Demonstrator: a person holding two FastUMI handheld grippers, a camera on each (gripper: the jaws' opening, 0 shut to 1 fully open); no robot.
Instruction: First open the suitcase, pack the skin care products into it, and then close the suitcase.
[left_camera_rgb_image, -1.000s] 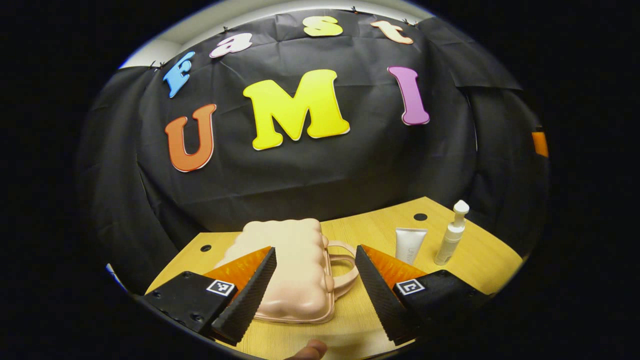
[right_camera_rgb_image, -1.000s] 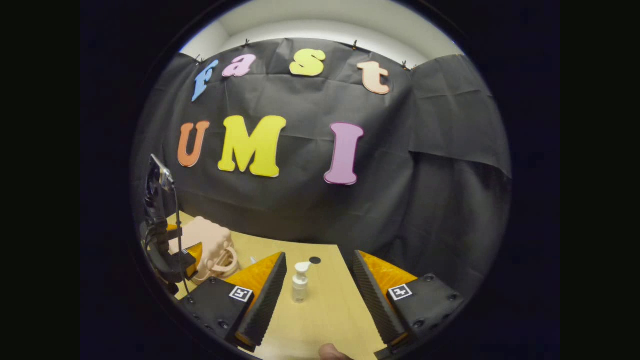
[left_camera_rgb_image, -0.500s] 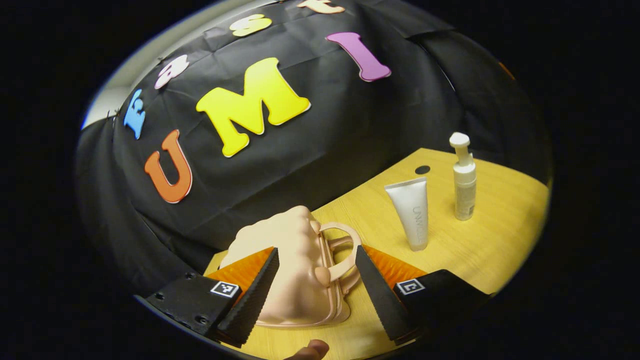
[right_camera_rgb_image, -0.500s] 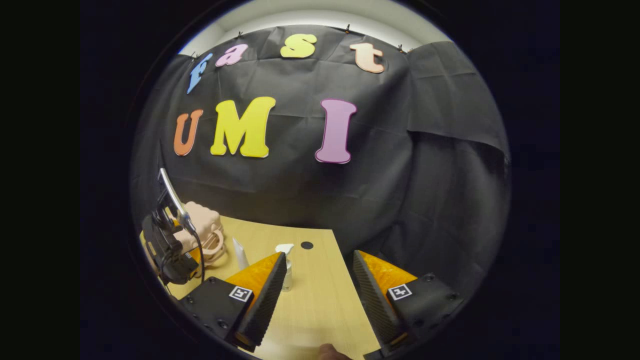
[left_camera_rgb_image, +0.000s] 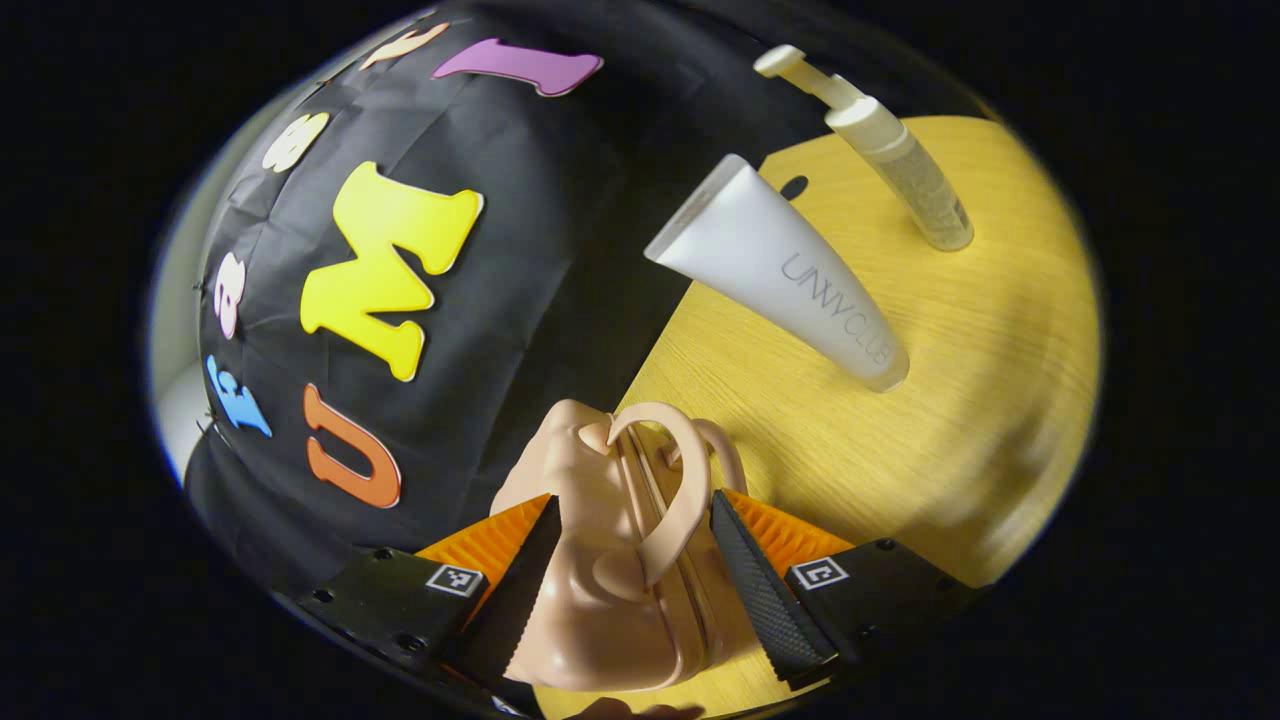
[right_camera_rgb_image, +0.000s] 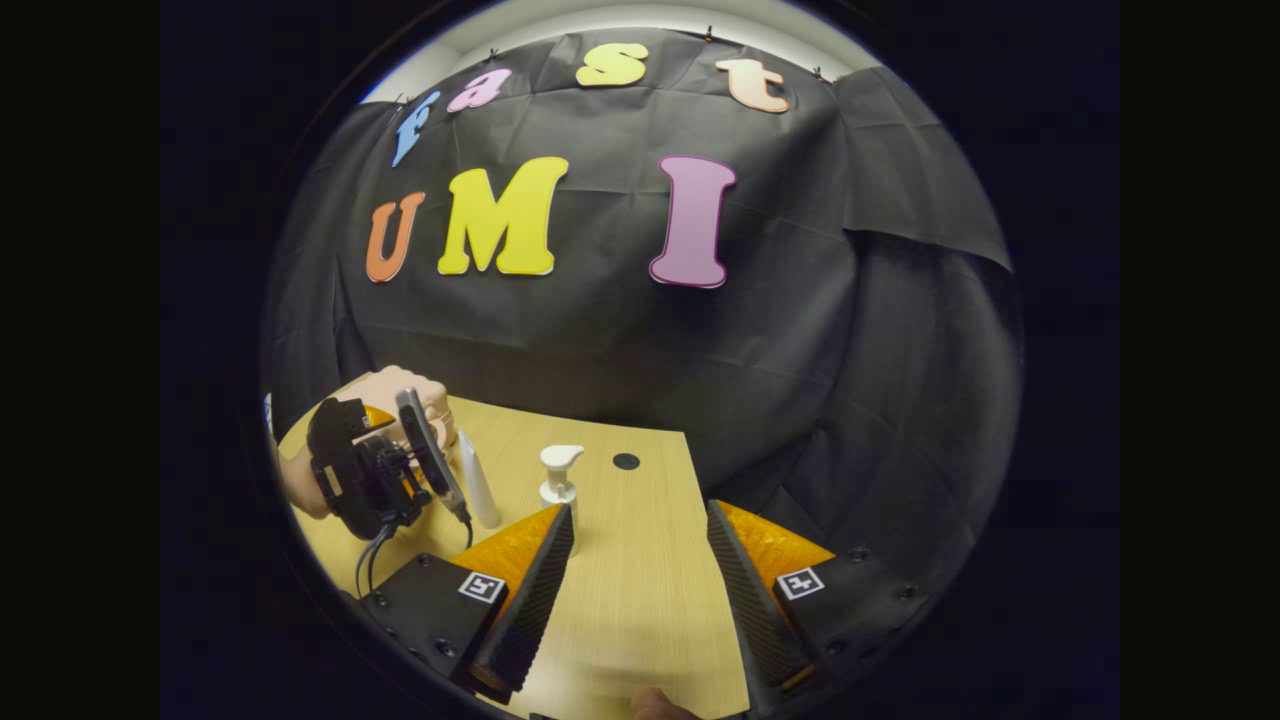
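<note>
The pink, bumpy-shelled suitcase (left_camera_rgb_image: 600, 600) lies closed on the wooden table (left_camera_rgb_image: 980, 400), its looped handle (left_camera_rgb_image: 680, 480) facing the products. My left gripper (left_camera_rgb_image: 633, 500) is open and rolled well to one side, and its fingers straddle the handle end of the case. A white tube (left_camera_rgb_image: 790, 280) stands on its cap beside the case, with a white pump bottle (left_camera_rgb_image: 890, 150) beyond it. In the right gripper view, my right gripper (right_camera_rgb_image: 638, 508) hangs open over bare table, with the pump bottle (right_camera_rgb_image: 558, 475), the tube (right_camera_rgb_image: 478, 480), the suitcase (right_camera_rgb_image: 395, 385) and the left gripper (right_camera_rgb_image: 375, 475) to its left.
A small dark hole (right_camera_rgb_image: 626, 461) marks the tabletop near its far edge. The table's right edge (right_camera_rgb_image: 700, 490) runs just past my right gripper. The black cloth wall stands close behind the table. A hand (right_camera_rgb_image: 300, 490) holds the left gripper.
My left gripper has rolled strongly and closed in on the suitcase, so the handle now sits between its fingers. The right gripper has drifted slightly, staying open.
</note>
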